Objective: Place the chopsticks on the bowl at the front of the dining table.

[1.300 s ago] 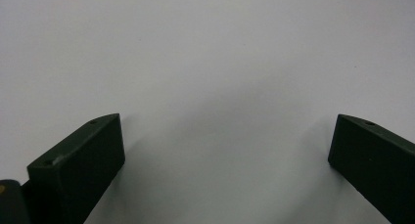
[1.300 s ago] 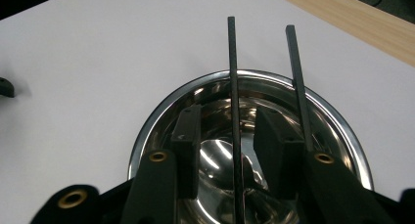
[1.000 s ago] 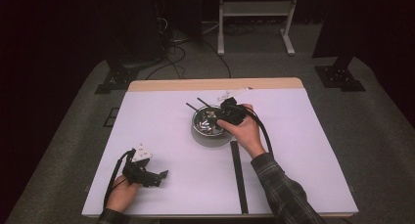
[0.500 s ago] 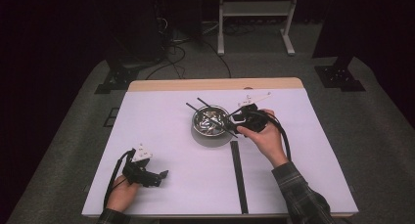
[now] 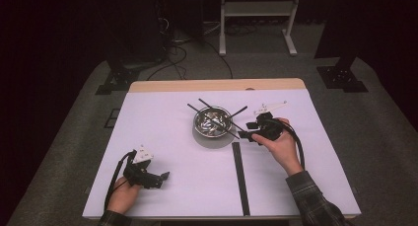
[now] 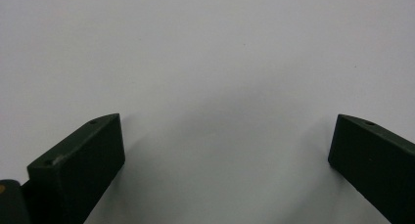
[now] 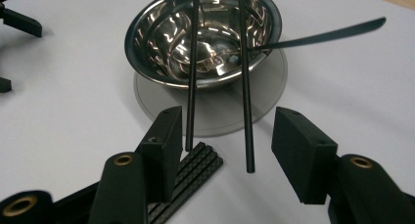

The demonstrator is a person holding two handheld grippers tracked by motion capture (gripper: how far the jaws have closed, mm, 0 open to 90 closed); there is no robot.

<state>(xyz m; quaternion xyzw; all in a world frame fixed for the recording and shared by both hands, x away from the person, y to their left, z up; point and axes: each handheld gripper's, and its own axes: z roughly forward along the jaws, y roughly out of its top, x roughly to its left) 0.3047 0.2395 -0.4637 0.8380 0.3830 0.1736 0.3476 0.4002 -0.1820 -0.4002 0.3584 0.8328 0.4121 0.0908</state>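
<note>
A shiny steel bowl (image 5: 212,121) (image 7: 203,33) stands on a grey round mat (image 7: 215,116) at mid-table. Two black chopsticks (image 5: 217,118) (image 7: 246,97) lie side by side across its rim, and a dark spoon (image 5: 238,111) (image 7: 323,36) leans out of it. My right gripper (image 5: 249,135) (image 7: 222,145) sits just right of the bowl, open, with the chopsticks' near ends between its jaws and neither pad pressing on them. My left gripper (image 5: 162,179) (image 6: 225,160) rests open at the front left, over bare white table with nothing between its jaws.
A long black ridged strip (image 5: 240,176) (image 7: 195,172) lies on the white table top (image 5: 172,137), running from the bowl toward the front edge. The left gripper (image 7: 19,21) is far off beyond the bowl in the right gripper view. Stands and cables sit on the floor behind the table.
My right hand has drawn back from over the bowl's right side to the table right of it, and the chopsticks lie across the rim. The left hand has stayed put.
</note>
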